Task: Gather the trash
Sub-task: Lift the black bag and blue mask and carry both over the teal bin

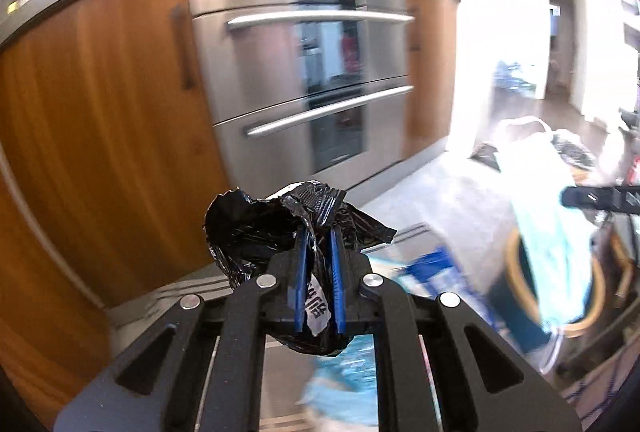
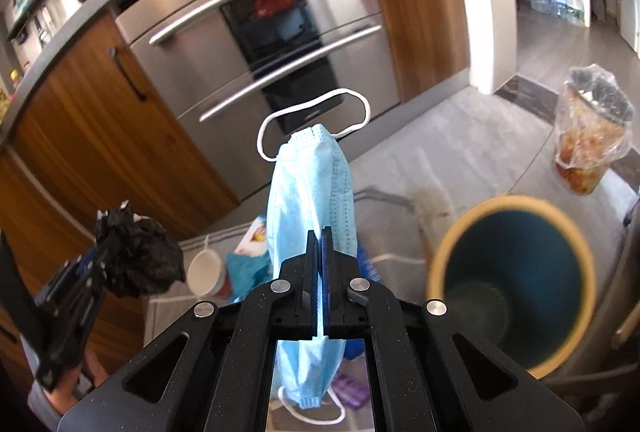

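Left gripper (image 1: 319, 232) clamped on a crumpled black wrapper (image 1: 280, 232), held up in front of the steel oven (image 1: 304, 72). Right gripper (image 2: 322, 236) pinched tight on a blue face mask (image 2: 312, 192), white ear loop (image 2: 316, 116) sticking up above it. Round bin (image 2: 508, 284) sits on the floor just right of the mask, opening up. More litter on the grey rug (image 2: 420, 152): white cup (image 2: 206, 270), bagged food container (image 2: 592, 136).

A: Is the bin's mouth open?
B: Yes, the round bin (image 2: 510, 288) gapes unblocked, right of the mask.
A: And around it?
B: A bagged jar (image 2: 590, 140) stands beyond; cup (image 2: 206, 270) and wrappers (image 2: 250, 252) clutter the rug (image 2: 440, 136) leftward.
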